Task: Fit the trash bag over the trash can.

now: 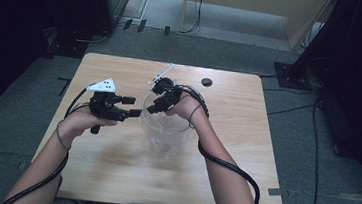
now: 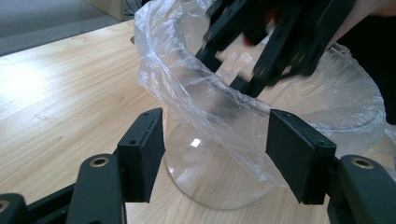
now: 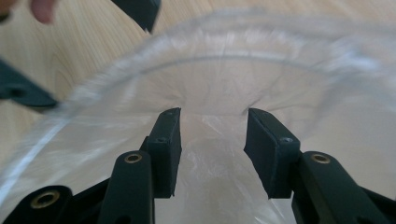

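Observation:
A clear round container [image 1: 165,136] lined with a thin clear plastic bag [image 2: 184,86] stands at the middle of the wooden table [image 1: 111,175]. The bag's edge is folded out over the rim. My left gripper [image 1: 134,106] is level at the container's left side; in the left gripper view [image 2: 215,149] its jaws stand wide apart, short of the wall, touching nothing. My right gripper [image 1: 154,102] reaches over the far rim into the mouth. In the right gripper view [image 3: 212,135] its jaws are apart against the wrinkled film, gripping nothing. It is blurred in the left gripper view [image 2: 219,70].
A dark round cable hole [image 1: 206,82] lies in the table's far side, right of the container. Black cables trail from both grippers along the forearms. Bare tabletop lies to the left and front of the container. Beyond the table are grey carpet, cables and a wooden desk.

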The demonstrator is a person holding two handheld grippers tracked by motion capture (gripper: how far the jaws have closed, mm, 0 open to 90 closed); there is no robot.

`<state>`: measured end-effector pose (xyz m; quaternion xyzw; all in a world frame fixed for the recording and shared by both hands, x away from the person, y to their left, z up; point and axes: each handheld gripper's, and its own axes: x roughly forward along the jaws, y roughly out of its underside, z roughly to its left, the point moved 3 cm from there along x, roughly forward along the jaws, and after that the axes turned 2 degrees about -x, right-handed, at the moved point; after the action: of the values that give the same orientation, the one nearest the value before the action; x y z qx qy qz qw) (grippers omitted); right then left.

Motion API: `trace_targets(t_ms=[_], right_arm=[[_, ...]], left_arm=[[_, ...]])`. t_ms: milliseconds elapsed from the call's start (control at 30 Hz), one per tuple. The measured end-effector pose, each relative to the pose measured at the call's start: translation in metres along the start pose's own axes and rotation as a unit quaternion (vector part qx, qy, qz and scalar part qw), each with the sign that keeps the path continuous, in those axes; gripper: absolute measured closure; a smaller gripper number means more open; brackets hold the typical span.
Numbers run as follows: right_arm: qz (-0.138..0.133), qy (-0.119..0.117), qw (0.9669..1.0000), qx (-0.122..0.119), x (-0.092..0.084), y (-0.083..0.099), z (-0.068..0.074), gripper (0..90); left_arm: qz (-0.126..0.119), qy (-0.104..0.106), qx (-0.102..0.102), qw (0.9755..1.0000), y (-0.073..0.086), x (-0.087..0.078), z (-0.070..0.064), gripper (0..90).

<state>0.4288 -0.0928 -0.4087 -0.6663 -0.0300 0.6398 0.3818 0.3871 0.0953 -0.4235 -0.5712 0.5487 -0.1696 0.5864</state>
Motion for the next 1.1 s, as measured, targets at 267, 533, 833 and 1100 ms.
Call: trace_targets(t_ms=[267, 533, 833, 1100], right_arm=[[-0.011, 0.025, 0.9995, -0.014, -0.028, 0.011, -0.001, 55.4], [0.02, 0.031, 0.9993, -0.005, -0.014, 0.042, -0.008, 59.5], [0.071, 0.018, 0.997, -0.027, -0.006, 0.053, -0.005, 32.1], [0.09, 0.0, 0.9928, -0.079, -0.005, 0.057, 0.0, 21.2]], left_arm=[[0.003, -0.001, -0.001, 1.0, 0.001, 0.002, 0.001, 36.2], [0.003, -0.002, -0.004, 1.0, 0.002, 0.002, 0.001, 36.1], [0.002, -0.002, -0.004, 1.0, 0.003, 0.002, 0.001, 35.8], [0.009, -0.003, -0.002, 1.0, 0.004, 0.004, 0.001, 35.0]])
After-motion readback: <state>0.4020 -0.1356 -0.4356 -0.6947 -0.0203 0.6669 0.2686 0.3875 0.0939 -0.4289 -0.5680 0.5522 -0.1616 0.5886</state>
